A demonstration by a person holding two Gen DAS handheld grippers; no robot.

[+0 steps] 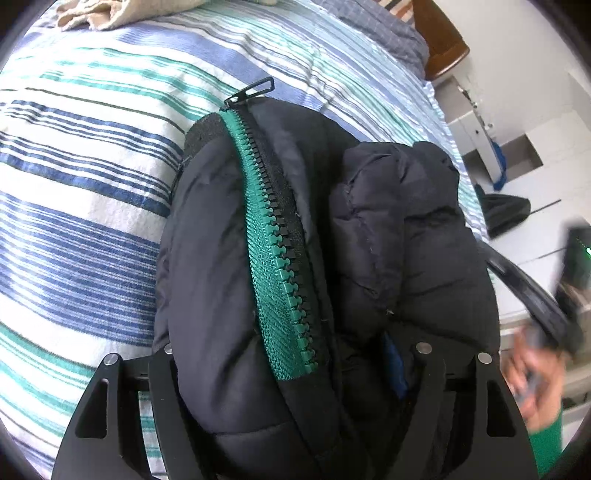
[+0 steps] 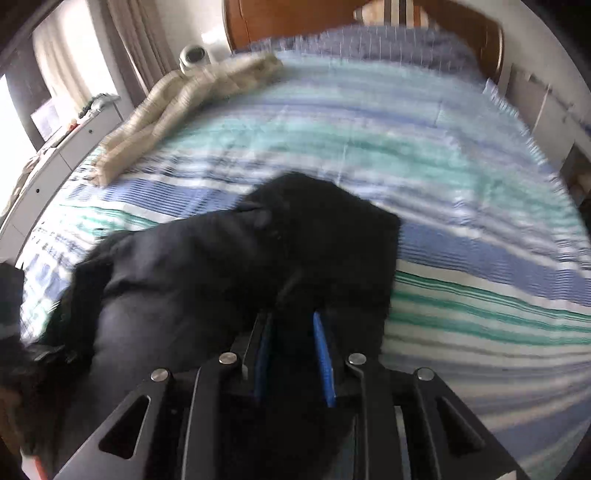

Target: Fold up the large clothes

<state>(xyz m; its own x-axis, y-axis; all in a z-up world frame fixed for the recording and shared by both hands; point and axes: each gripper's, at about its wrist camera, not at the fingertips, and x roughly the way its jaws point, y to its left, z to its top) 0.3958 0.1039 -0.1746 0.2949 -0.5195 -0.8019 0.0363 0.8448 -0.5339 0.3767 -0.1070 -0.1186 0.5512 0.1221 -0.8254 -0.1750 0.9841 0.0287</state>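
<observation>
A bed (image 1: 92, 192) with a blue, green and white striped cover fills both views, with a wooden headboard (image 2: 280, 18) at its far end and a beige towel (image 2: 177, 110) lying toward the far left corner. On the cover lies a black puffer jacket (image 1: 229, 258), bunched into a thick roll.

In the left wrist view the roll's long axis runs from the camera away up the bed, and its green zipper (image 1: 273, 236) follows that line, ending in a black pull tab (image 1: 255, 90) that points toward the far side. The left gripper (image 1: 295, 354) has its jaws spread wide around the near end of the roll, with the padded cloth filling the gap between them. This view also shows, blurred at the right edge, the right hand (image 1: 535, 365) in a green sleeve.

The right wrist view is blurred and hides the zipper. It shows the jacket spreading from the lower left toward the middle of the bed. The right gripper (image 2: 293, 332) has its jaws narrowly parted, with dark cloth between the blue pads (image 2: 323, 354); whether they pinch it I cannot tell.
</observation>
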